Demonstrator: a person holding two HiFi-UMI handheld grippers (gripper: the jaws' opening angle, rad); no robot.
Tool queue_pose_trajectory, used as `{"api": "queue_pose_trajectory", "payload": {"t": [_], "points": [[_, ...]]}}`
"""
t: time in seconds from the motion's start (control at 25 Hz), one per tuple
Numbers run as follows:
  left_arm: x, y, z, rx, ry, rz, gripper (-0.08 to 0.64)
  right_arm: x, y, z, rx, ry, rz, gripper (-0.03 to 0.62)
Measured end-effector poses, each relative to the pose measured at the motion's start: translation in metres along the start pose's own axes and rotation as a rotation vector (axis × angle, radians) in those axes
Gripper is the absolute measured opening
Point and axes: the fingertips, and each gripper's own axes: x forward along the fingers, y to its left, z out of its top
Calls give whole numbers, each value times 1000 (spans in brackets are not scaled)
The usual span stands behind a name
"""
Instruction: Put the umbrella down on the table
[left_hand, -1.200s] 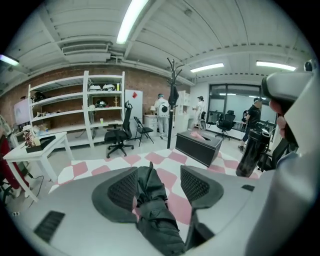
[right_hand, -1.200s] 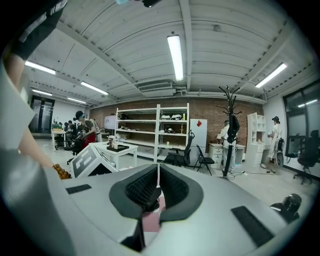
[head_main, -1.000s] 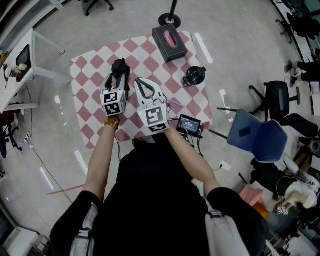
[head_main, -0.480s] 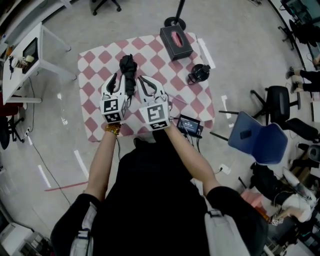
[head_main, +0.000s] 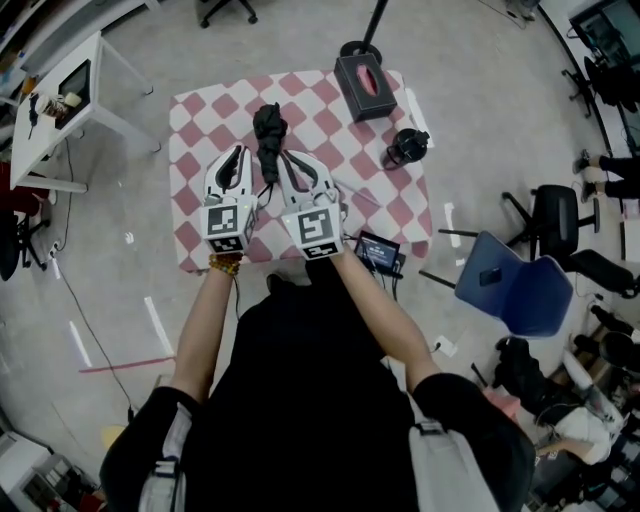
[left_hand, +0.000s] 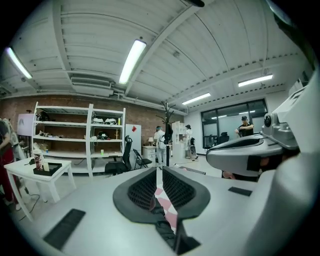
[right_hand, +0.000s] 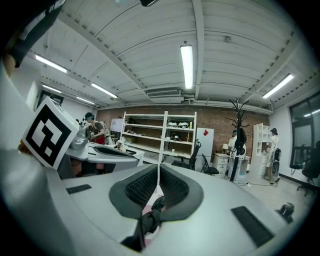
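The left tongs (head_main: 236, 158) are closing on a dark strip of the umbrella (head_main: 268, 128), and the right tongs (head_main: 293, 160) pinch another fold. The umbrella juts toward the tabletop's (head_main: 200, 110) far edge. Such thin holds may slip, and it would drop askew.

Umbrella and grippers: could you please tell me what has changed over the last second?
The umbrella went from the left gripper's tip to between both grippers. The left jaws are closing with a black part between them; the right gripper grips it. Table and tissue box stayed.
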Motion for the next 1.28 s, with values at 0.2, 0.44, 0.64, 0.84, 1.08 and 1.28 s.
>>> {"api": "queue_pose_trajectory", "payload": {"t": [0.2,0.44,0.64,0.84,1.08,1.28], "points": [[-25,-2,18,0,-40,-5,37,-8,12,9,-9,-19,7,18],[-49,-8,31,7,-86,-32,31,-18,28,21,-26,-46,14,18],[-71,-13,32,30,-114,-51,28,-29,43,25,-21,-56,22,18],[-93,-13,37,39,-134,-63,26,-38,58,25,-27,-56,28,18],[-119,-12,38,57,-176,-87,21,-48,79,24,-44,-63,39,18],[-138,-9,32,45,-182,-109,20,-54,98,23,-50,-66,51,18]]}}
